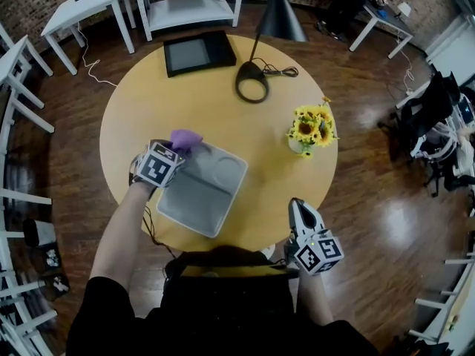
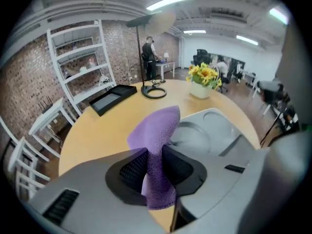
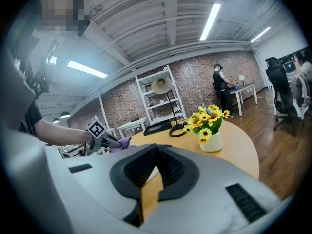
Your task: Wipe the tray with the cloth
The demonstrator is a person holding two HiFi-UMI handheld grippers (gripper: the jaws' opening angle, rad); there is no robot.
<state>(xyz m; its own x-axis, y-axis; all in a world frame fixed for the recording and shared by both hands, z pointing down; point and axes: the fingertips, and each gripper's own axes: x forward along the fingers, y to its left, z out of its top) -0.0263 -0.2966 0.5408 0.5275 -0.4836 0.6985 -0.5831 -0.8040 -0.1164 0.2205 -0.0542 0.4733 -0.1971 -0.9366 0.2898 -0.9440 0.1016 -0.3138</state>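
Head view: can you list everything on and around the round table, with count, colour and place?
table: one, round, light wood, centre
tray: one, grey, near edge of the table, in front of the person
cloth: one, purple, at the tray's far left corner
flat panel: one, black, far side of the table
lamp: one, black, base ring on the far side
sunflowers: one bunch, yellow, in a white pot, right side
shelf unit: one, white, on the floor beyond the table
left claw: one, grey, shut on the cloth
right claw: one, grey, shut and empty, near right edge
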